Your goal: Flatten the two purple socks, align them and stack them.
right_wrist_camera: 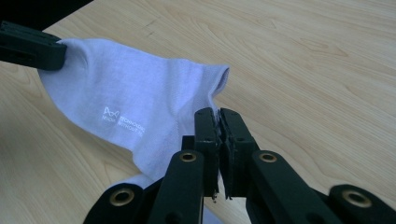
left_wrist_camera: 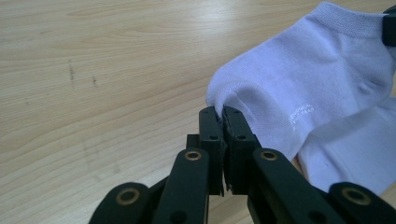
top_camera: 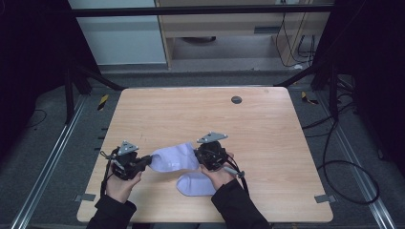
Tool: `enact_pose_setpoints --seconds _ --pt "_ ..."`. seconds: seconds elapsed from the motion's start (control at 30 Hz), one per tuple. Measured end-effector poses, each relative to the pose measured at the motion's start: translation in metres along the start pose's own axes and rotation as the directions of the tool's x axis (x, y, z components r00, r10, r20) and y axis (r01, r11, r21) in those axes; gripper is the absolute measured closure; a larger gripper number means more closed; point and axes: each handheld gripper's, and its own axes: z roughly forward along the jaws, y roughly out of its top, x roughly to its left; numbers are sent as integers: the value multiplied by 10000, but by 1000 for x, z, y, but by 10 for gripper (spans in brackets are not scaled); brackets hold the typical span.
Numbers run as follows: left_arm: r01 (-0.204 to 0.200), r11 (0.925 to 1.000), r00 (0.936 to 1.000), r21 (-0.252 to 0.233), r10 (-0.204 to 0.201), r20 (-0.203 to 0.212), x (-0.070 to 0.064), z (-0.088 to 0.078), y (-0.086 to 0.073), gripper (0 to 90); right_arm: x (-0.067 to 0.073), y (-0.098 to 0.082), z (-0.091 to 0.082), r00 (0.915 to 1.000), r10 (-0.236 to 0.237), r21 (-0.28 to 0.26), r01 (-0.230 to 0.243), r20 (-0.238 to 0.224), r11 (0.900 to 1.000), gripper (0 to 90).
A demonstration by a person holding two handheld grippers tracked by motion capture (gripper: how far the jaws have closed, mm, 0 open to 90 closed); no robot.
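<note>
Between the two claws hangs a pale sock (top_camera: pixel 174 159), stretched level just above the wooden table (top_camera: pixel 200 114). One end of it is pinched in the left gripper (left_wrist_camera: pixel 222 112), whose jaws are closed tight on a fold of cloth right at their tips. The other end, near the ribbed opening, is clamped the same way in the right gripper (right_wrist_camera: pixel 219 114), jaws narrow with the fabric nipped between them. Just below and beside the right claw, a second sock (top_camera: pixel 196 183) lies flat on the table, partly under the held one.

Judging by how it drapes and sags between the grips, the sock is light, soft and limp, with no stiffness of its own. It should not slip readily from the pads, but a thin pinch of knit can pull free if the claws draw apart too hard. The best hold is a doubled fold at the toe and the thicker ribbed cuff, where the cloth has more body.

No box, basket or other container stands near either claw.
</note>
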Motion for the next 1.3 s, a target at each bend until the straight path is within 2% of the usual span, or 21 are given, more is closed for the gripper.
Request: enact_pose_setpoints --seconds 0.27,0.37,0.5,0.57,0.83,1.3 --pt "-304 9992 9990 257 296 325 -19 6 1 871 -7 -14 -20 10000 -60 159 60 -2 9999 868" --pt "-544 9978 9971 375 523 547 -30 10 2 871 -13 -24 -30 9999 -121 250 120 50 9996 868" --pt "-725 9963 9953 462 692 684 -39 13 2 871 -16 -32 -38 10000 -71 286 70 53 9996 868" --pt "-962 9936 9923 600 910 845 -49 16 1 871 -18 -40 -46 10000 -31 343 29 58 9994 868" --pt "-1455 9852 9838 906 1343 1187 -68 23 -1 871 -25 -58 -63 10000 88 348 -89 30 9994 868" --pt "-1596 9760 9805 1484 1394 1382 -73 36 -11 871 -31 -75 -63 9994 342 786 -340 -19 9963 868"
